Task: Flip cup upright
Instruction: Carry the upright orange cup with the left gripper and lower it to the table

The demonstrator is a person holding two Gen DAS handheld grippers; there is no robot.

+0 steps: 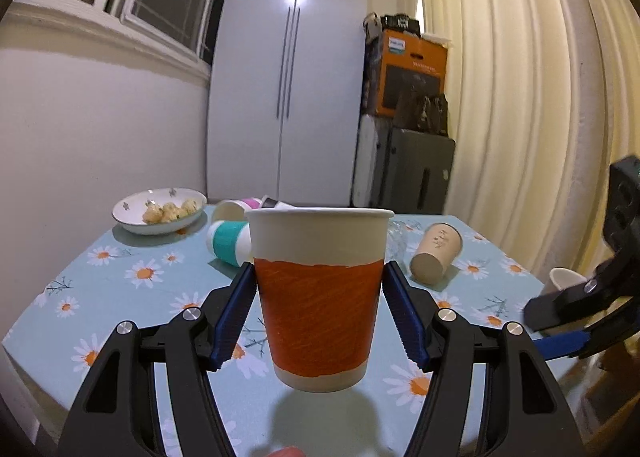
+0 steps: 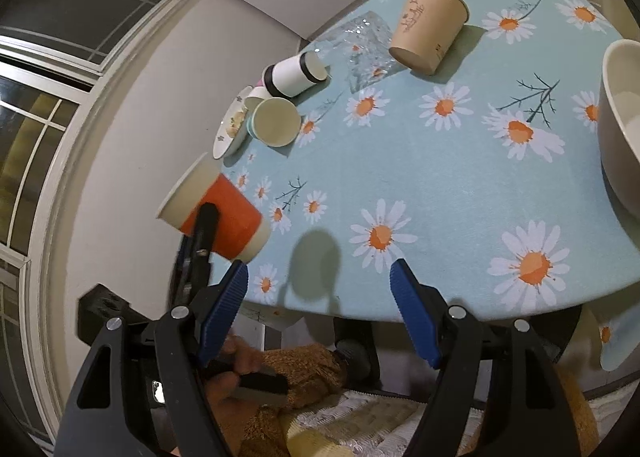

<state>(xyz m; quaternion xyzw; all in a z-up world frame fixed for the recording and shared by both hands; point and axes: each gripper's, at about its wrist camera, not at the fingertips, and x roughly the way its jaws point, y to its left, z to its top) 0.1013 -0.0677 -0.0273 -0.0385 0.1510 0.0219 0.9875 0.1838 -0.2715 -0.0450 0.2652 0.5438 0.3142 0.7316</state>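
The left wrist view looks level across the bench (image 1: pixel 120 277) with its pale blue daisy-print cloth, taking in the far white cupboard and cream curtain; the right wrist view looks down on the same bench from the near right and alone shows a clear glass tumbler (image 2: pixel 366 49) on its side and the wall of a cream bowl (image 2: pixel 616 129) at the right edge.

The orange-banded white paper cup (image 1: pixel 319 313) stands upright, mouth up, its rolled rim level and its base lifted just above the cloth, with a shadow beneath it. In the right wrist view the same cup (image 2: pixel 224 213) hangs over the near left edge of the bench.

The left claw (image 1: pixel 319 317) is closed around the cup's orange band, its blue ribbed pads (image 1: pixel 234 321) pressed to either side. The right claw (image 2: pixel 318 313) is spread wide with nothing between its blue pads, held over the near bench edge.

Behind the cup lie a teal-banded white paper cup (image 1: pixel 228 243) on its side and a tan paper cup (image 1: pixel 436 257) on its side to the right; a white floral dish of food (image 1: pixel 158 211) sits far left.
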